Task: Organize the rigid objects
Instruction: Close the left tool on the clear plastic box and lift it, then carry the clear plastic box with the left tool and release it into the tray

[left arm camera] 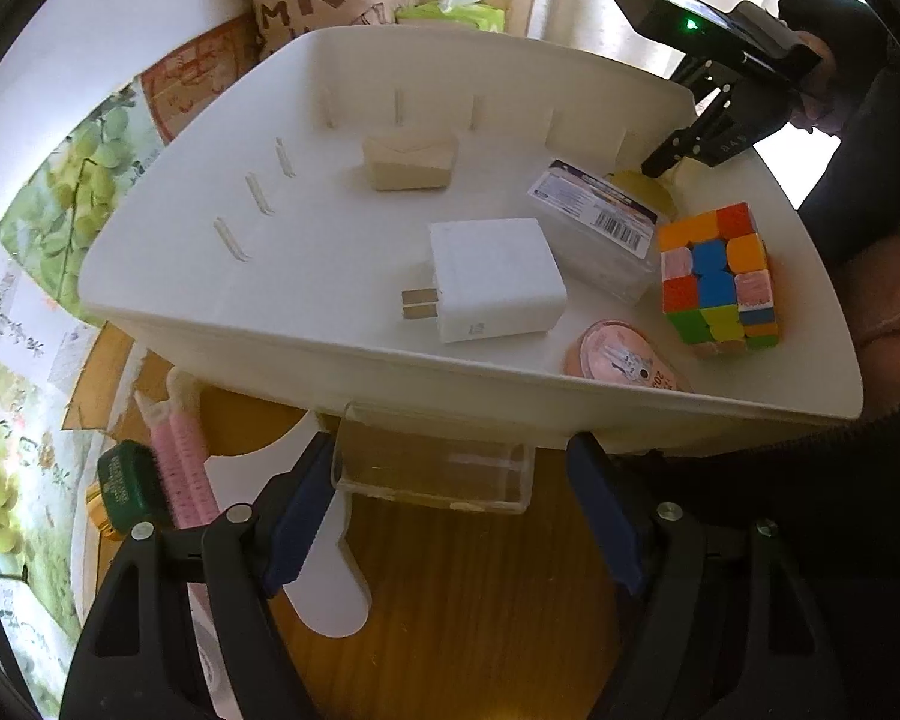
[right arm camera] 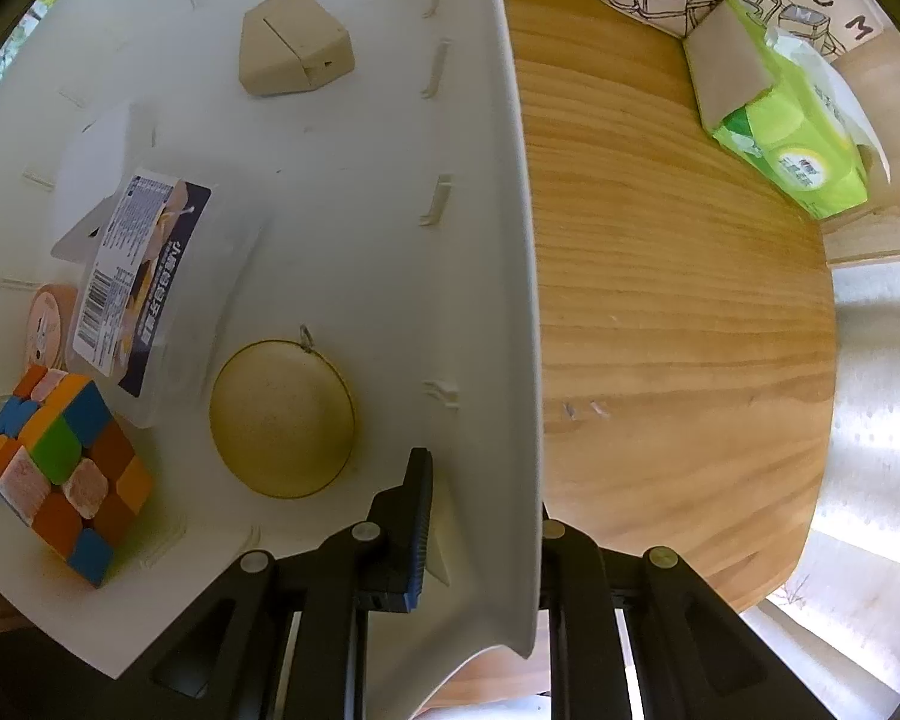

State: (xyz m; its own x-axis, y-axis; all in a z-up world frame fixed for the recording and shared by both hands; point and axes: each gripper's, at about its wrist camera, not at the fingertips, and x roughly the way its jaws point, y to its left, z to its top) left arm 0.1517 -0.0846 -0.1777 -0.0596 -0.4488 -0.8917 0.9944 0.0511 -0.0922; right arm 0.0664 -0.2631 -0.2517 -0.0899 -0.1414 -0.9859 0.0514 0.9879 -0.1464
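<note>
Left wrist view: looking down past the left gripper [left arm camera: 450, 468] at a white bin [left arm camera: 168, 228] on a wood table [left arm camera: 480, 600]. Got a small clear tray [left arm camera: 432, 471] sitting between the blue pads, right at the bin's near wall. Tongs spread wide around it; left pad looks to be on it, right one maybe just off, so can't tell if it's really clamped.

Inside the bin: white charger [left arm camera: 492, 276] in the middle, tan wedge [left arm camera: 411, 165] toward the back, labelled box [left arm camera: 594, 222] just beside the charger, cube [left arm camera: 717, 282] at the right, pink disc [left arm camera: 618, 360] against the near wall.

Over on the right wrist view: pointing straight down with the right gripper [right arm camera: 486, 492] straddling the bin's side wall, one finger inside, one outside. Tongs only slightly apart, with a sliver of gap between inner pad and wall. Yellow tin [right arm camera: 282, 414] just beside the inner finger. Tissue pack [right arm camera: 798, 138] well apart, out on the table.
</note>
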